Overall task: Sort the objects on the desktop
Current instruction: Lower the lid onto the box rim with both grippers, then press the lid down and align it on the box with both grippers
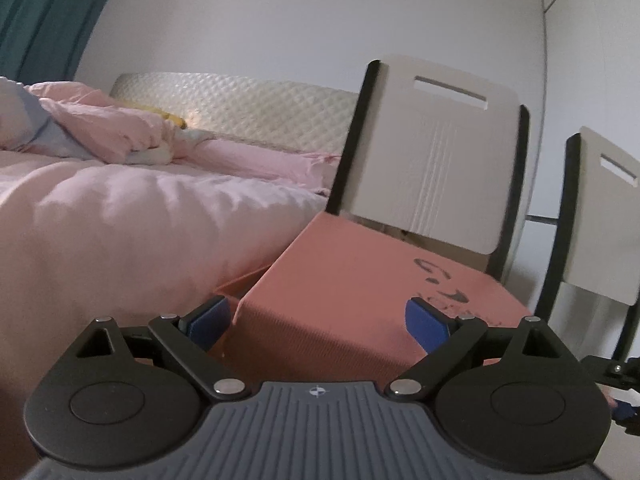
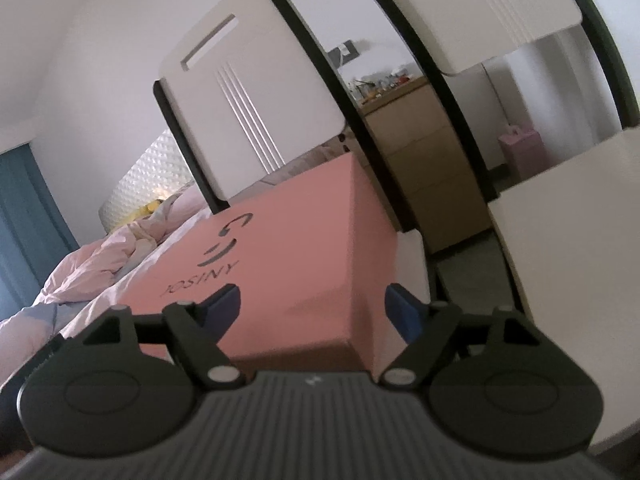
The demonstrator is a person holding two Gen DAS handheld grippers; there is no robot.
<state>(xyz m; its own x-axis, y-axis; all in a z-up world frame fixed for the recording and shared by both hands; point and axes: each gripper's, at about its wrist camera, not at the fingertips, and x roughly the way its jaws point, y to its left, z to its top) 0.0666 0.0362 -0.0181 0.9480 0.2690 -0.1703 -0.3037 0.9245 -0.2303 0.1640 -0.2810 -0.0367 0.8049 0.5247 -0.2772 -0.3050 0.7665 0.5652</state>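
- Using the pink box (image 1: 360, 280) as the landmark here. It's a salmon-pink cardboard box with the lid on, sitting right in front of both cameras. The right wrist view shows dark print on the lid, a smiley-ish logo and what reads like "JOSINY".
- Left gripper (image 1: 318, 322): jaws spread wide, nothing between them. The blue pads (image 1: 210, 318) sit either side of the box's near corner. Can't tell whether either pad touches the cardboard; looks like they're just in front of it.
- Right gripper (image 2: 314, 306): also released, jaws apart and holding nothing. It's pointed at the box's near edge, with one blue pad (image 2: 402, 312) over by the right-hand corner. This camera is tilted, so the whole room leans.
- Behind the box stands a chair back (image 1: 432, 152), off-white panel with a slot handle and black side rails. A second chair (image 1: 604, 220) of the same kind is to the right of the box.
- Left of the box is a bed (image 1: 120, 220) with rumpled pink bedding, and a quilted cream headboard (image 1: 240, 108) behind it. Something yellow is tucked among the pillows, too small to make out.
- In the right wrist view, past the box and between the chair rails, there's a wooden dresser (image 2: 424, 168) with blurry clutter on top, and a white table surface (image 2: 580, 260) to the right of the box.
- A teal curtain (image 1: 44, 16) hangs far left of the box.
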